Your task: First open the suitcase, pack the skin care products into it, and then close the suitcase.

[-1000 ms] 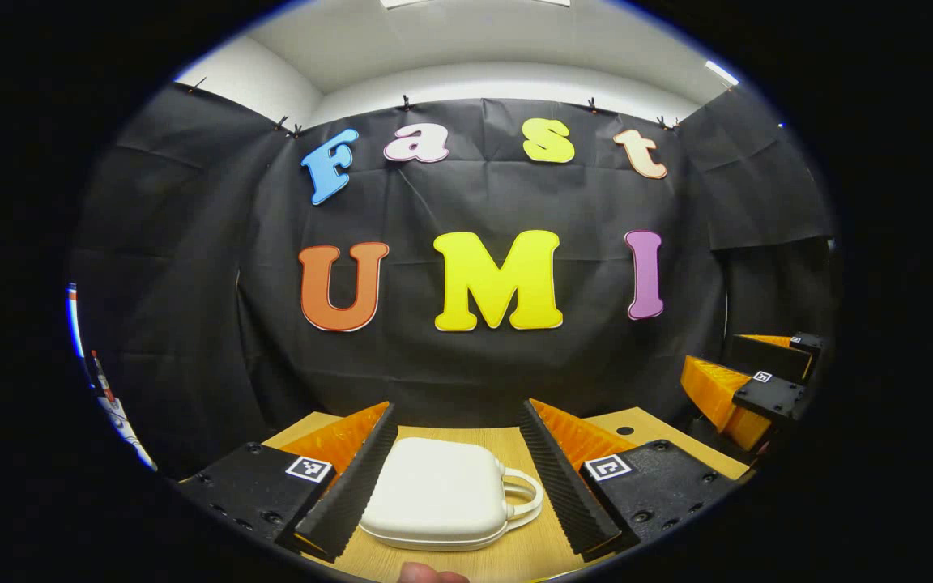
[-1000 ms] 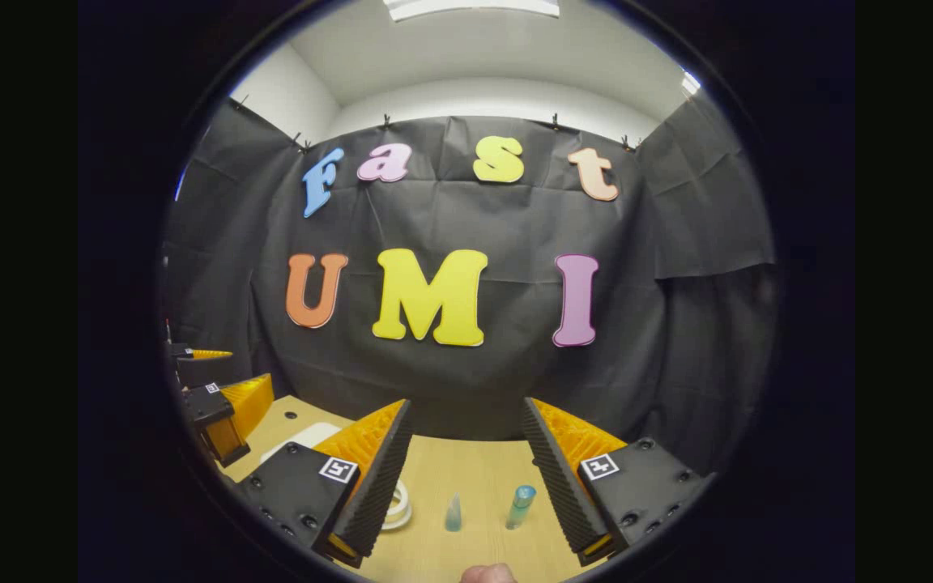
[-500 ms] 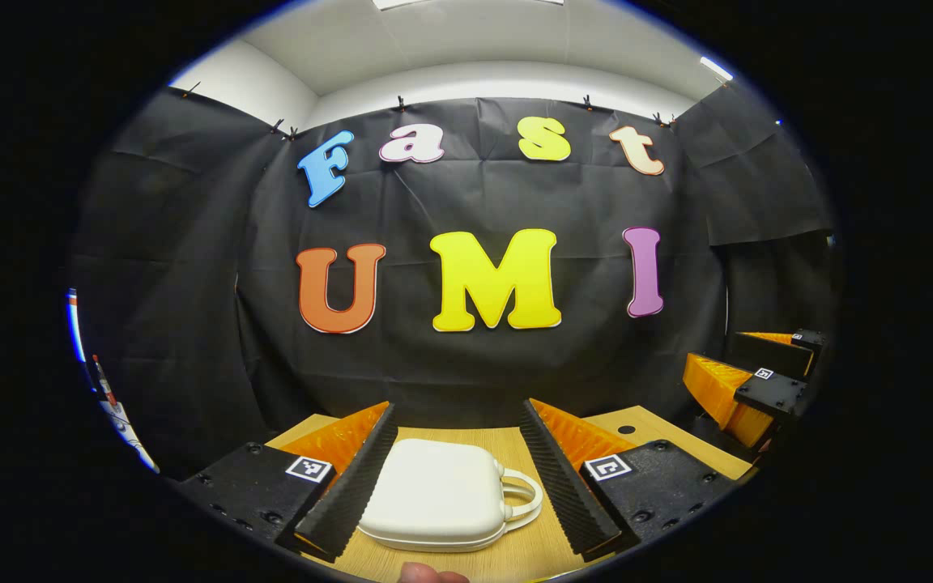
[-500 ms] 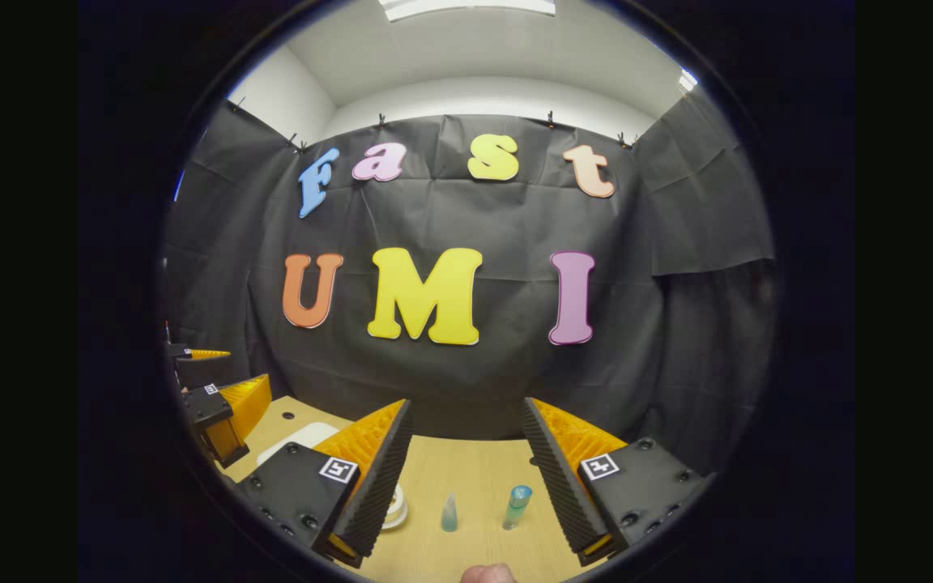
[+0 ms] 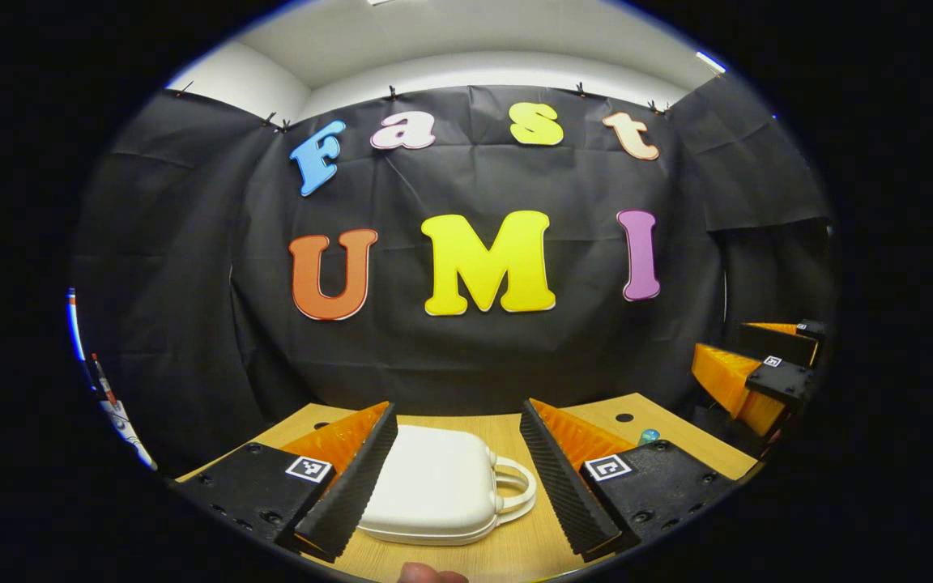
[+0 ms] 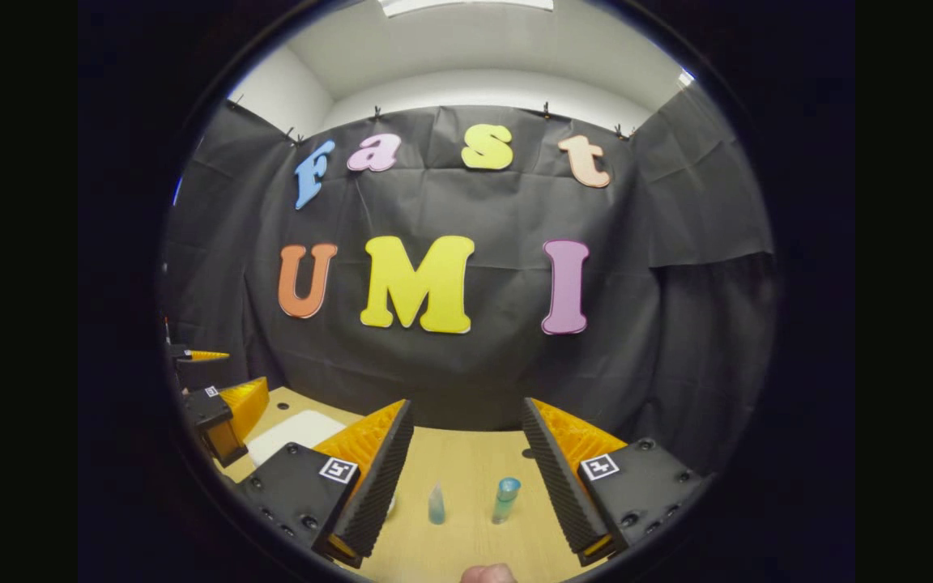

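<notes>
Suitcase (image 5: 442,486) lies shut on the table (image 6: 466,461), right ahead of my left gripper (image 5: 457,474) — open wide, holding nothing. My right gripper (image 6: 466,470), open and empty too, faces two small bottles (image 6: 470,502). Next I must lift the lid — opening comes first.

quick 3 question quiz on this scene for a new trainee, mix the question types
1. True or false: the suitcase is closed.
2. The left gripper frames which thing? A the suitcase, B a small bottle, C a tube.
3. Fill in: both skin care items stand on the ___.

Key: 1 true; 2 A; 3 table. Both the left gripper and the right gripper are open.
</notes>
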`<action>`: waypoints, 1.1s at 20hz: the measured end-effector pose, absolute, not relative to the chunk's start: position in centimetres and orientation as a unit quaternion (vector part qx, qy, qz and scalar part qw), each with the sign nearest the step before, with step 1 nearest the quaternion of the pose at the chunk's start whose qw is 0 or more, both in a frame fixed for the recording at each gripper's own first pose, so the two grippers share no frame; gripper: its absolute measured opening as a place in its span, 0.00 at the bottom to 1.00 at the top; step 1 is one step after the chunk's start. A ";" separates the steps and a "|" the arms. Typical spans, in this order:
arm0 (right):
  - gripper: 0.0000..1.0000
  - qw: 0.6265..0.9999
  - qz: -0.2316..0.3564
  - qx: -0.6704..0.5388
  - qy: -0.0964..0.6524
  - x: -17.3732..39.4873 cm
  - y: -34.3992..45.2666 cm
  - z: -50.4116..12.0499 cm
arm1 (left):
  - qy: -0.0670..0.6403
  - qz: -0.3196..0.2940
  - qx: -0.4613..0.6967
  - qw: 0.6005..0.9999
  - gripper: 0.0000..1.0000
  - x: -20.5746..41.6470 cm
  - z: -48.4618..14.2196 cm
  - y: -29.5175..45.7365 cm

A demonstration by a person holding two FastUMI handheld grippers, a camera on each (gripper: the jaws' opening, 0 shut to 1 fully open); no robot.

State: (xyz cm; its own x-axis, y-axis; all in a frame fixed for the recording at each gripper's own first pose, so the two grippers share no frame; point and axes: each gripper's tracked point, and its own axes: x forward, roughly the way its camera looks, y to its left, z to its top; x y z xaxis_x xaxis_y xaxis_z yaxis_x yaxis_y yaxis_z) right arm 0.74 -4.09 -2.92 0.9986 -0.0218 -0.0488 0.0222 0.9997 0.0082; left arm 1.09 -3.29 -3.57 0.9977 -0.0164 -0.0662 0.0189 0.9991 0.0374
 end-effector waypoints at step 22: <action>0.81 0.991 -0.094 -0.007 0.099 3.1 -23.2 -10.8 | 0.269 -0.126 0.447 0.844 0.89 12.0 -27.8 -10.1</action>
